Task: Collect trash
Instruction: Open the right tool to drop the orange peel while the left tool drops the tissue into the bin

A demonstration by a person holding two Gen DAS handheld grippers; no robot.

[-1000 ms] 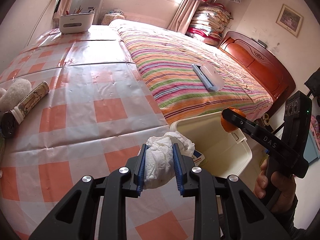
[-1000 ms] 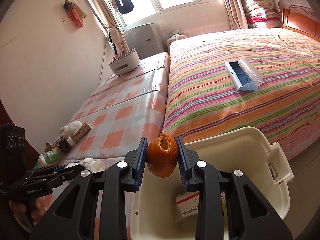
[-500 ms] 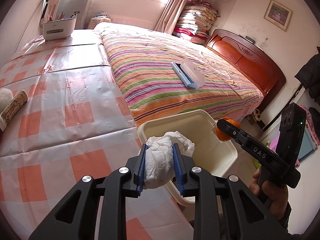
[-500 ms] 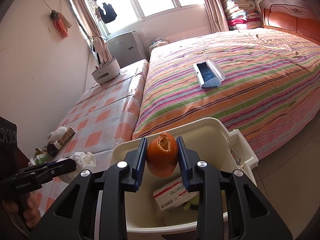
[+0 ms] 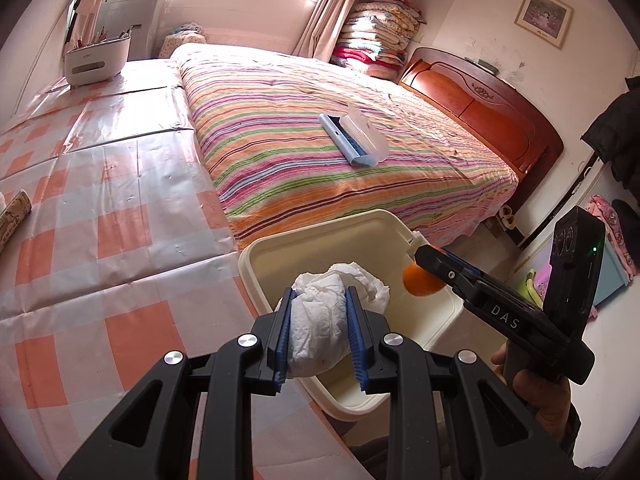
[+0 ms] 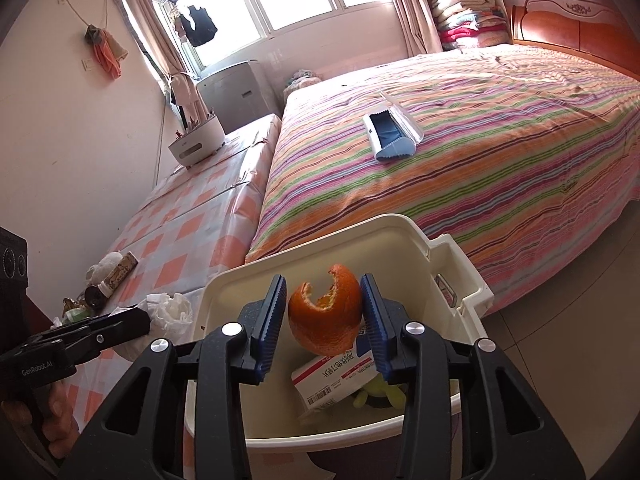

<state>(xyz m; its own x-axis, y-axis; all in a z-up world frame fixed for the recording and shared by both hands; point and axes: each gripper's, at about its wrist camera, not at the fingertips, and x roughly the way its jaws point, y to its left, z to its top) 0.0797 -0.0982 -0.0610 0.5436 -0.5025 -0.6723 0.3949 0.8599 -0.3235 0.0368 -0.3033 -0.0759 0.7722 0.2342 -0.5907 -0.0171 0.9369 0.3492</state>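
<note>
My left gripper (image 5: 318, 330) is shut on a crumpled white tissue (image 5: 326, 322) and holds it over the near left rim of the cream trash bin (image 5: 320, 228). My right gripper (image 6: 326, 320) has its jaws spread wider than the orange peel (image 6: 326, 318), which hangs between them over the bin (image 6: 460, 264); a gap shows on its left side. The bin holds a red and white carton (image 6: 340, 376) and something yellow-green. The right gripper and peel (image 5: 422, 282) also show in the left wrist view, over the bin's right side.
The bin stands between the orange-checked table (image 5: 100, 240) and the striped bed (image 5: 340, 152). A blue and white case (image 5: 354, 140) lies on the bed. A white caddy (image 5: 98, 58) stands at the table's far end. A tube and small items (image 6: 104, 284) lie on the table's left.
Both grippers have moved over the bin. The left carried the tissue off the table to the bin's rim. The right gripper's jaws have opened around the orange peel.
</note>
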